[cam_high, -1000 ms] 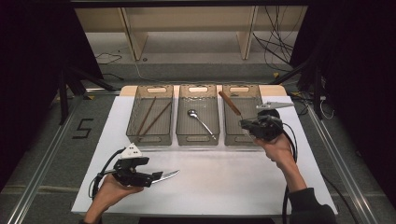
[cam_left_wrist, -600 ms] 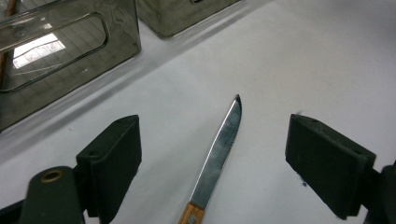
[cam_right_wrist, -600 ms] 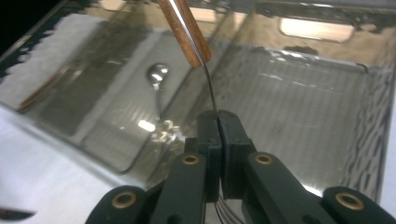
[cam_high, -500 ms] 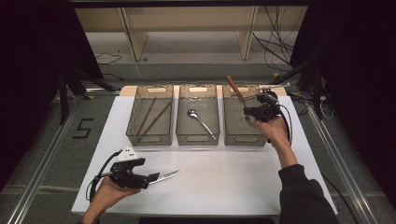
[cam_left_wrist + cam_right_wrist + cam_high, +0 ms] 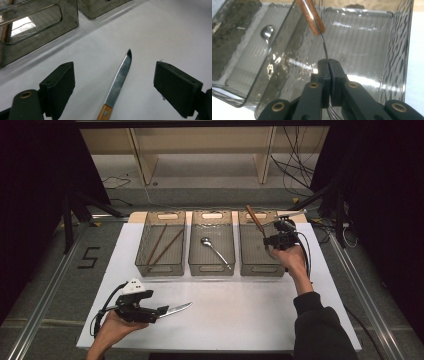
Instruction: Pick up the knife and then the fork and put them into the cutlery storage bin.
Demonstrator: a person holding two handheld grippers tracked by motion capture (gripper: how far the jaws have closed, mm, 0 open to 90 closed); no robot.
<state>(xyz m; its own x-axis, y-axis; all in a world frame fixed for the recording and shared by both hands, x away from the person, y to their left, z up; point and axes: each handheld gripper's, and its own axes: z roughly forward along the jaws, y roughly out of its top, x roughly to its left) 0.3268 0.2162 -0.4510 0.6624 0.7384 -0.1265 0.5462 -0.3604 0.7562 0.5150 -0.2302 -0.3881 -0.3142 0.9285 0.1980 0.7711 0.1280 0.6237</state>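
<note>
We see right gripper [image 5: 274, 239] clamped on wooden-handled fork [image 5: 311, 15] over right bin [image 5: 250, 265]; left gripper [image 5: 117, 87] apart around knife [image 5: 120, 77], open tabletop [image 5: 240, 315] beyond.

A white bench [image 5: 250, 320] stands on a grey floor [image 5: 45, 285] marked with a black "5" [image 5: 88, 257]. Beyond it stands pale wooden shelving [image 5: 200, 145], cables [image 5: 295, 175] trailing beside; darkness flanks both sides.
</note>
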